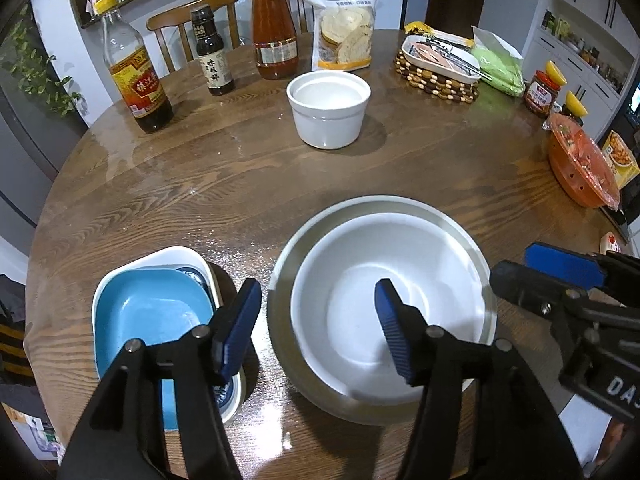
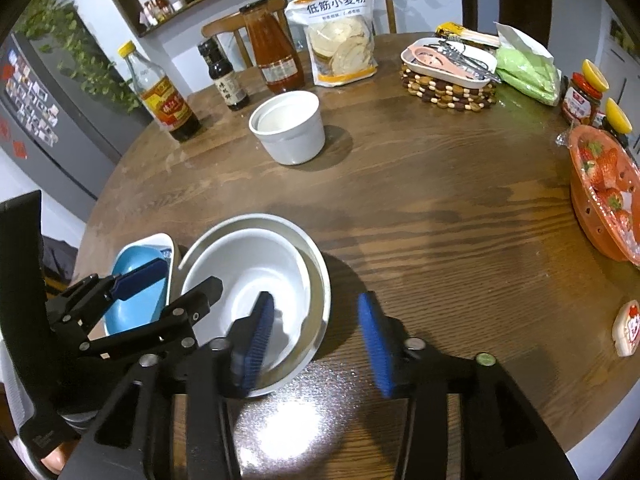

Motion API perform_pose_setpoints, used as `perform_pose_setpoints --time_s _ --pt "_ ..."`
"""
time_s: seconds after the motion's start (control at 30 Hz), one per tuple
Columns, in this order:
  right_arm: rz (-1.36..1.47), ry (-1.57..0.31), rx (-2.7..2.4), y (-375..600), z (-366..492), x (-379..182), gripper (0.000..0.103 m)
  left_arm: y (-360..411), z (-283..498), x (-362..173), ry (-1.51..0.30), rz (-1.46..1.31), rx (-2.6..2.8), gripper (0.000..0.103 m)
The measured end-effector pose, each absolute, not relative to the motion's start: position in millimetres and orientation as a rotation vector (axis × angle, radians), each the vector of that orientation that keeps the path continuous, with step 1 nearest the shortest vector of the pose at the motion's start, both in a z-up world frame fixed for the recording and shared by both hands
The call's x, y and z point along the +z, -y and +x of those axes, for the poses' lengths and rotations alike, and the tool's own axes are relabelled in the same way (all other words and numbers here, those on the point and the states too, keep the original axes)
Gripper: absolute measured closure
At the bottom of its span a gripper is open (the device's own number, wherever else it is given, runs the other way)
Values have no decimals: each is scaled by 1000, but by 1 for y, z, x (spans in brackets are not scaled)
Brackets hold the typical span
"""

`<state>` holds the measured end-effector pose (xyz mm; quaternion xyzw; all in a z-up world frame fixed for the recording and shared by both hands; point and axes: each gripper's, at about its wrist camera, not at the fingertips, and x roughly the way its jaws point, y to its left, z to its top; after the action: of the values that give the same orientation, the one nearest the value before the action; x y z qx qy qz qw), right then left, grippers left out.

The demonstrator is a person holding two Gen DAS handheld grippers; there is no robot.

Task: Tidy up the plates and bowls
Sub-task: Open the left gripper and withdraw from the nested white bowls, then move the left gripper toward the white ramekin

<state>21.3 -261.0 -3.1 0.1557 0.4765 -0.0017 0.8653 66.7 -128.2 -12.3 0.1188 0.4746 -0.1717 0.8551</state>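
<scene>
A white bowl sits nested in a larger grey-rimmed bowl at the table's near edge; both show in the right wrist view. Left of them a blue square dish lies in a white square dish. A white ramekin stands alone mid-table, also in the right wrist view. My left gripper is open, one finger above the white bowl, the other between the stacks. My right gripper is open and empty, straddling the grey bowl's right rim.
Sauce bottles, a red jar and a flour bag line the far edge. A beaded trivet with a utensil dish, a green bag and an orange strawberry basket are at the right.
</scene>
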Motion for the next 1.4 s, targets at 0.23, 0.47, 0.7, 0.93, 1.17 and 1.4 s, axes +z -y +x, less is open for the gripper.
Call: perform_pose_setpoints --time_s 0.23,0.47,0.7,0.93,1.17,1.4 --pt "343 -991 2 263 19 -2 55 122 64 -6 -979 240 -336 40" --pt "353 -976 15 265 16 3 54 118 60 1 -959 242 -309 32" --pt "359 -955 22 266 13 11 53 111 59 7 -950 234 -277 24" --pt "374 -934 28 269 9 19 46 107 58 17 -926 219 -261 21" --pt "379 -929 29 278 14 31 45 105 65 31 -925 185 -262 6" --pt "367 -853 45 287 24 63 45 104 84 62 -883 140 -231 2"
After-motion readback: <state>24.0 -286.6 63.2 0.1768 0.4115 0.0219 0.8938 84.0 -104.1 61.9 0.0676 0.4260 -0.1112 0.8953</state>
